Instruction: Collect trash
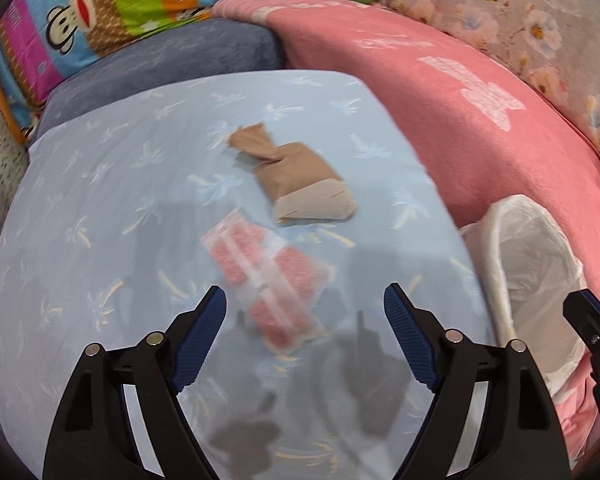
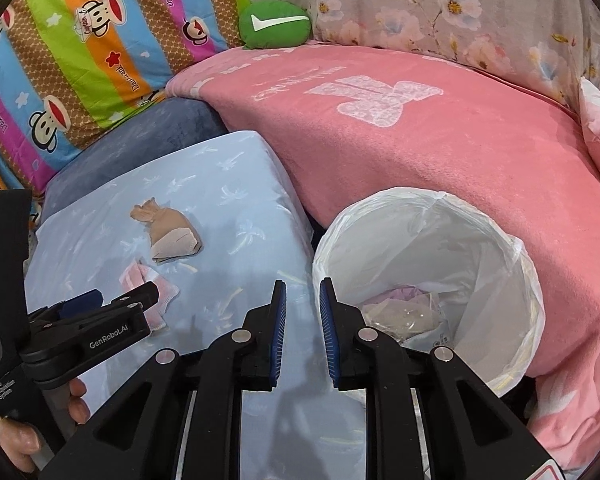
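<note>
Left tongs (image 1: 305, 304) tilt down, wide open, empty, over one pink packet (image 1: 266, 286); right tongs (image 2: 303, 304), nearly closed, hold nothing; one brown wrapper (image 1: 296, 178) lies beyond.

Both tongs are built of black plastic arms with silver pivot screws and ribbed blue pads (image 1: 410, 344); "GenRobot.AI" is printed in white on the left tongs (image 2: 112, 312).
</note>
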{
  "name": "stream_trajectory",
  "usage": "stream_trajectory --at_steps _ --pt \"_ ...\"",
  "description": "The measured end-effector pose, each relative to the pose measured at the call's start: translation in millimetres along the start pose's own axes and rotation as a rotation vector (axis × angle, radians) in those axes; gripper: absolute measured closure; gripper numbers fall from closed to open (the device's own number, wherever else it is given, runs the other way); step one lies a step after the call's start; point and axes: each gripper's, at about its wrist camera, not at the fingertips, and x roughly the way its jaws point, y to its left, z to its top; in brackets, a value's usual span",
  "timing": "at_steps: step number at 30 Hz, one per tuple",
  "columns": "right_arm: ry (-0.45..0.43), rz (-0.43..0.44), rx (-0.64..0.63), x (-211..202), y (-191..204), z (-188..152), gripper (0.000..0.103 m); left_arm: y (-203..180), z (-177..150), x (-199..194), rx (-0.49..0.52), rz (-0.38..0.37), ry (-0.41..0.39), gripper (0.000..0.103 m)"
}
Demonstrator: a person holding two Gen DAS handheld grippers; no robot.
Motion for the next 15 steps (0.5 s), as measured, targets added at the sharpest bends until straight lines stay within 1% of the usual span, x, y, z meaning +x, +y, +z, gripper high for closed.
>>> stream_trajectory --at_steps 4,7,11,14,15 --pt "0.025 0.029 0.003 13 13 0 0.085 21 -1 15 -0.055 0.036 0.044 0.025" --pt "0.041 0.042 -0.003 23 22 0 0.085 34 -1 26 -0.095 0.04 0.074 0.025" --pt "0.058 0.059 -0.012 34 34 2 0.085 42 2 35 -0.132 0.009 0.093 0.025" --pt "0.069 0.068 -0.019 42 40 3 0.085 41 5 42 -0.148 -0.027 0.107 0.025" --pt "0.073 0.071 -0.022 44 42 3 0.085 40 6 43 -0.146 -0.027 0.107 0.025"
